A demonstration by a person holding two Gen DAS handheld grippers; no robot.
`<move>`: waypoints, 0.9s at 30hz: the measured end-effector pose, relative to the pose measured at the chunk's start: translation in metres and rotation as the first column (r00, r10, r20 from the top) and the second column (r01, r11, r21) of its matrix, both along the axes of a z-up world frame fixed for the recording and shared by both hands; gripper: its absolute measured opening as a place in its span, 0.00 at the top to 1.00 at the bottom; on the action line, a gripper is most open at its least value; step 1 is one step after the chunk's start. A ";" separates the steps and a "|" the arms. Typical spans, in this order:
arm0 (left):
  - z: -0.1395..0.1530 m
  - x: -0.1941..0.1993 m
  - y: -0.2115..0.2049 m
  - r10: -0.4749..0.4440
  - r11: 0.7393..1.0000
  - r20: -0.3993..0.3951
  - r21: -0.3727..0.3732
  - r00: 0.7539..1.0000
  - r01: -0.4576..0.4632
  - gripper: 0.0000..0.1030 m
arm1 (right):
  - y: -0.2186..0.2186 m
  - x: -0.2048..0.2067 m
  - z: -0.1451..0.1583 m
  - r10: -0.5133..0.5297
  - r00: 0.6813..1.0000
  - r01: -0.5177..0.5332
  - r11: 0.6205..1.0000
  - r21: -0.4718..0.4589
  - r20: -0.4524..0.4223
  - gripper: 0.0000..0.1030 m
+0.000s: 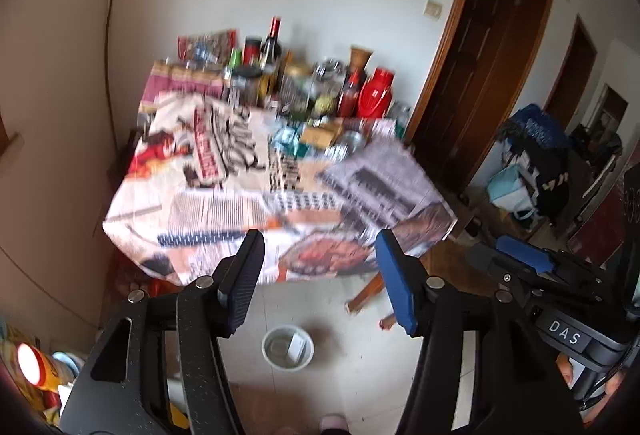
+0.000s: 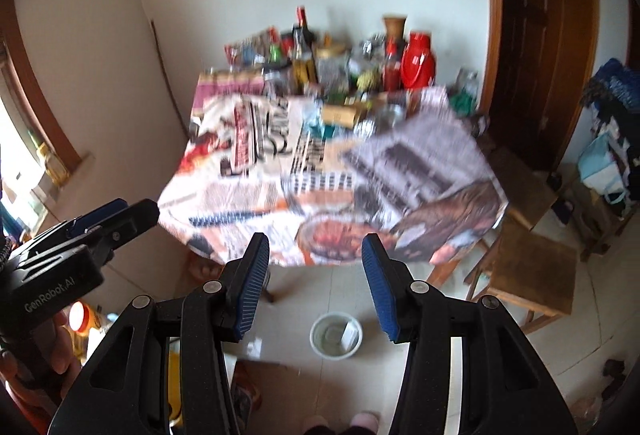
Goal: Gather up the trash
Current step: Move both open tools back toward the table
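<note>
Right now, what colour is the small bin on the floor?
White; the small bin shows best in the right wrist view, on the tiled floor before the table.

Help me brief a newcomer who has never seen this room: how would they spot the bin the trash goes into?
Start at the table under the newspaper-print cloth, crowded with bottles at its far end. On the pale floor tiles in front of its near edge stands a small round white bin, open-topped, with something white inside. It is the only container standing alone there.
</note>
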State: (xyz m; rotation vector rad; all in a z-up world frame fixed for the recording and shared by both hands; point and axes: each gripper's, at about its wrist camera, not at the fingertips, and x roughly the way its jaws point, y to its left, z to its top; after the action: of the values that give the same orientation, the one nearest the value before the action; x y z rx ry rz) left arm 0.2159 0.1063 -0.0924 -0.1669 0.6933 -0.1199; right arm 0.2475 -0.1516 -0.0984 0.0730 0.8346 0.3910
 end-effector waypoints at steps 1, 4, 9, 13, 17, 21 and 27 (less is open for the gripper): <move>0.008 -0.003 0.002 -0.006 1.000 0.018 0.003 1.000 0.006 0.45 | -0.001 -0.003 0.006 -0.010 1.000 0.010 1.000 0.000 0.014 0.57; 0.028 -0.012 0.004 -0.019 1.000 0.071 0.019 0.997 0.017 0.40 | -0.006 -0.012 0.023 -0.045 0.997 0.044 0.999 0.016 0.065 0.56; 0.046 -0.022 0.007 -0.030 0.999 0.133 0.047 0.991 0.024 0.32 | -0.015 -0.017 0.041 -0.109 0.985 0.105 0.994 0.037 0.133 0.40; 0.044 -0.015 0.009 -0.032 0.998 0.141 0.051 0.989 0.025 0.23 | -0.025 -0.010 0.046 -0.162 0.973 0.160 0.987 0.030 0.162 0.30; 0.040 -0.002 0.009 -0.013 0.999 0.139 0.049 0.990 0.006 0.16 | -0.033 0.008 0.042 -0.184 0.970 0.182 0.983 0.028 0.156 0.30; 0.037 0.029 0.008 0.008 0.998 0.125 0.053 0.992 -0.015 0.16 | -0.039 0.040 0.035 -0.189 0.971 0.185 0.982 0.039 0.146 0.29; 0.035 0.087 -0.001 0.041 0.997 0.119 0.053 0.992 -0.048 0.16 | -0.047 0.092 0.033 -0.164 0.974 0.159 0.986 0.043 0.154 0.30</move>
State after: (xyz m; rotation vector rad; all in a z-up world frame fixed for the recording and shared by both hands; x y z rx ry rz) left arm 0.3032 0.1049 -0.0574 -0.1203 0.5746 -0.0671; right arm 0.3399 -0.1987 -0.0652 0.1354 0.6616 0.2520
